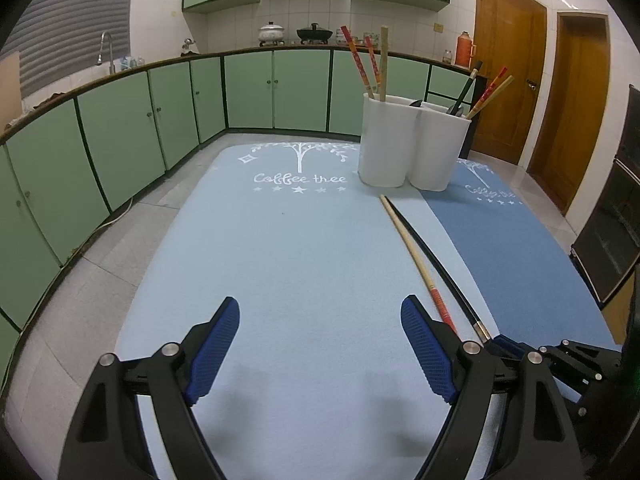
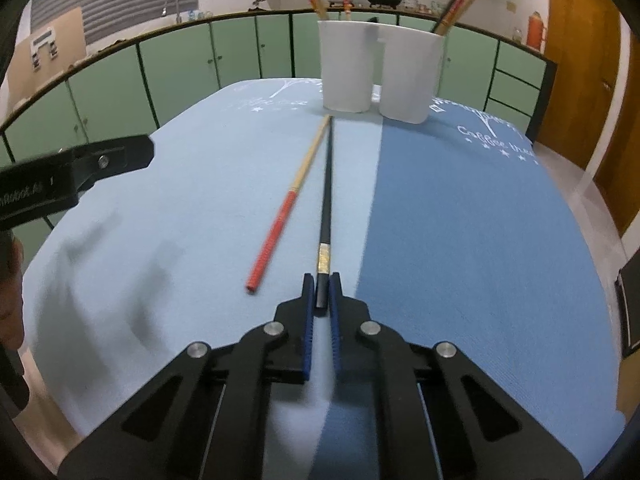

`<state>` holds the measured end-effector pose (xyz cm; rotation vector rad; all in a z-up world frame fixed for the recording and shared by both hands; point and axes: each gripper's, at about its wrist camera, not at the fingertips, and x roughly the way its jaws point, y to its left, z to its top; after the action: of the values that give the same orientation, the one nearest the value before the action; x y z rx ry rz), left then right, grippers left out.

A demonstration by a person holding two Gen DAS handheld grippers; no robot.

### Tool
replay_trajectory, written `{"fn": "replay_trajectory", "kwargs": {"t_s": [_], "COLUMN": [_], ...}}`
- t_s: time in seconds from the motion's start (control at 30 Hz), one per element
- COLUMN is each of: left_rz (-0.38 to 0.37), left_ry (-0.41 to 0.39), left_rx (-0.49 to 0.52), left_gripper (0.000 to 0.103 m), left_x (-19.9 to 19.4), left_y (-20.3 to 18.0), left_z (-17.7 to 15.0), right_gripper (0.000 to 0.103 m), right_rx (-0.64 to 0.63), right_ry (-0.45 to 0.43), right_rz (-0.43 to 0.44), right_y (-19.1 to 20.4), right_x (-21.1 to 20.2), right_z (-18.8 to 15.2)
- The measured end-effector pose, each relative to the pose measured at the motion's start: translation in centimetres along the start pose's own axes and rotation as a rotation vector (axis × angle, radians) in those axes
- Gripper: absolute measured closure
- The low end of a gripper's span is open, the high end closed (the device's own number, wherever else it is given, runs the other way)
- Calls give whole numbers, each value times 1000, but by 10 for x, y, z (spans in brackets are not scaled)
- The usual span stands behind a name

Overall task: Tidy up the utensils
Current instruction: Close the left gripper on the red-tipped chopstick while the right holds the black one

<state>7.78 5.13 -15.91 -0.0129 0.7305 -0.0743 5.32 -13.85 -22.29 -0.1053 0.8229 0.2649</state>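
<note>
Right wrist view showed the right gripper clamped on the black chopstick's very end, so it risked pivoting loose when lifted, or nudging the red-handled chopstick at ten o'clock.

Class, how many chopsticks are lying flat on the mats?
2. A black chopstick lies with its near end between the right gripper's fingers; a red-handled chopstick lies just beside it. Others stand in the white holders.
</note>
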Motion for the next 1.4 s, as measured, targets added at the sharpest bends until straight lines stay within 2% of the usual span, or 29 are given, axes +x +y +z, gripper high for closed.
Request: {"fn": "replay_trajectory", "kwargs": {"t_s": [0.4,0.67,1.0,1.2,1.27,1.4], "left_rz": [-18,-63,-122,-132,-133,-119], "left_ry": [14,51,114,159,171,180], "left_rx": [17,36,54,38,24,-4], "left_gripper": [22,22,24,33,41,45], "left_x": [2,11,27,34,36,40], "left_y": [-11,-36,-75,-89,-89,-91], "left_z": [1,-6,-17,-23,-24,-24], "right_gripper": [97,97,97,97,97,97], "right_rx": [37,157,235,232,234,233], "right_ry": [-4,-33,-40,-45,-45,-47], "right_rz": [27,-26,-54,-48,-45,-41], "right_y": [-5,-44,-79,-81,-82,-83], "right_x": [-2,-13,-18,-20,-20,-21], "right_z": [-1,-1,-8,-8,-8,-8]}}
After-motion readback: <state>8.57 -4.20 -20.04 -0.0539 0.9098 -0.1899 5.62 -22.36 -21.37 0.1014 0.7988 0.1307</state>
